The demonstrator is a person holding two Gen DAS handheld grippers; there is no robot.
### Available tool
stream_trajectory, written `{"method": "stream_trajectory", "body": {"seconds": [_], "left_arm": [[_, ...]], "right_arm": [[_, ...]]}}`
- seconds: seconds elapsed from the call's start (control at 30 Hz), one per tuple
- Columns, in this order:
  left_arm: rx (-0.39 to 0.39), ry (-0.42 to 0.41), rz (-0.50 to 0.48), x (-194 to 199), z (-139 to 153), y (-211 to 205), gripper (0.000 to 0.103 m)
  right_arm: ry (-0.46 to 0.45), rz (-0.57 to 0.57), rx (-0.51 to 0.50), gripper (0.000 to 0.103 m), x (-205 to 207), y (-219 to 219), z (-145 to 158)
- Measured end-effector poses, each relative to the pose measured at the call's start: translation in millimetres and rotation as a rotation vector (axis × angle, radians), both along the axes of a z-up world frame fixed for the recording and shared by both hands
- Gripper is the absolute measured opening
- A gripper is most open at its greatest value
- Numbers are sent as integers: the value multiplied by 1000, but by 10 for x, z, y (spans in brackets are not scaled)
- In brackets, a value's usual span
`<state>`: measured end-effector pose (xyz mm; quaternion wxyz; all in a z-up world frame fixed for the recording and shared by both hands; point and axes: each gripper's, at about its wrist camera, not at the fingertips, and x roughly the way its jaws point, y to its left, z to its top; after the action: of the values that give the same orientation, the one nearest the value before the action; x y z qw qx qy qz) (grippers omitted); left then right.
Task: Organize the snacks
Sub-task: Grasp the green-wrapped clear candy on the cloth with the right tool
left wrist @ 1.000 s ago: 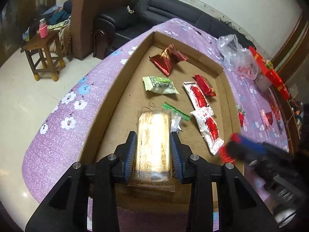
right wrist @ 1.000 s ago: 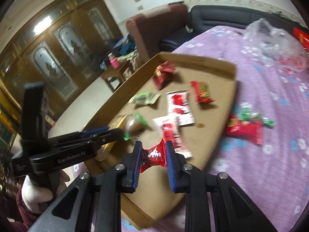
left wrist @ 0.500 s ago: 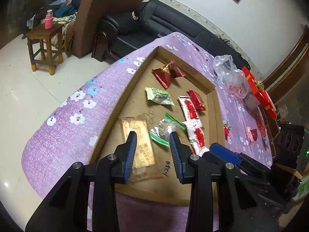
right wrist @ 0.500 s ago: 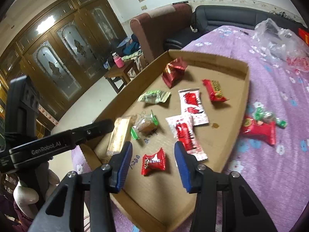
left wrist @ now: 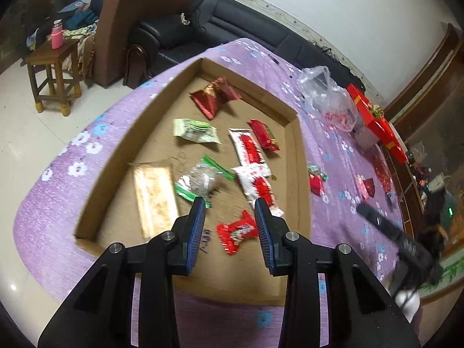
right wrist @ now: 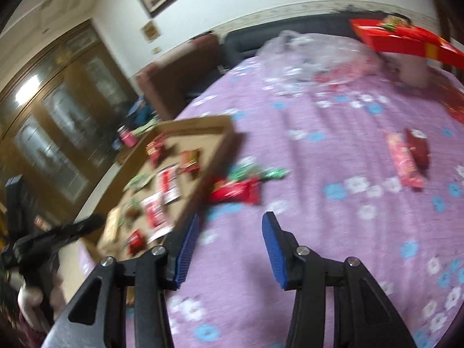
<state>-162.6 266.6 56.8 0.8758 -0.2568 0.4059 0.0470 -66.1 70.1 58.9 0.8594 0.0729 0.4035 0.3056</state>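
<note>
Motion blur smears the right wrist view, so the print on the red wrapped snack (right wrist: 235, 192) beside the shallow brown cardboard tray (right wrist: 219, 148) is unreadable, the clear crumpled plastic bag (right wrist: 316, 58) loses its outline, and the long red gift box (right wrist: 406, 43) runs off the right edge.

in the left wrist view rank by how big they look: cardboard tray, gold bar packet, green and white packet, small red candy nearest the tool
1. cardboard tray
2. gold bar packet
3. green and white packet and small red candy: they look alike, and the candy lies nearer the camera, so no ranking.
</note>
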Motion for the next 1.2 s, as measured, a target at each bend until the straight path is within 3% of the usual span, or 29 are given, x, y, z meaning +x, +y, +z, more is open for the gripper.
{"method": "stream_trajectory", "body": {"seconds": [0.13, 0.37, 0.5, 0.63, 0.8, 0.93, 1.07, 1.2], "left_arm": [[15, -4, -37, 40, 47, -162, 34], [25, 6, -50, 38, 65, -243, 34], [23, 11, -50, 32, 50, -240, 34], [19, 8, -54, 59, 50, -240, 34], [15, -6, -86, 65, 68, -298, 34], [15, -24, -123, 70, 117, -395, 34], [22, -34, -182, 66, 172, -585, 34], [31, -43, -284, 71, 211, -888, 34]], "right_arm": [[-12, -20, -43, 49, 379, 100, 6], [-6, 15, -178, 48, 916, 726, -215], [-9, 95, -273, 45, 905, 957, -379], [-73, 219, -414, 37, 538, 1010, -428], [-26, 270, -444, 36, 155, 553, -422], [-23, 82, -480, 39, 124, -54, -392], [12, -64, -303, 43, 177, -706, -239], [-12, -55, -243, 50, 77, -914, -142]]}}
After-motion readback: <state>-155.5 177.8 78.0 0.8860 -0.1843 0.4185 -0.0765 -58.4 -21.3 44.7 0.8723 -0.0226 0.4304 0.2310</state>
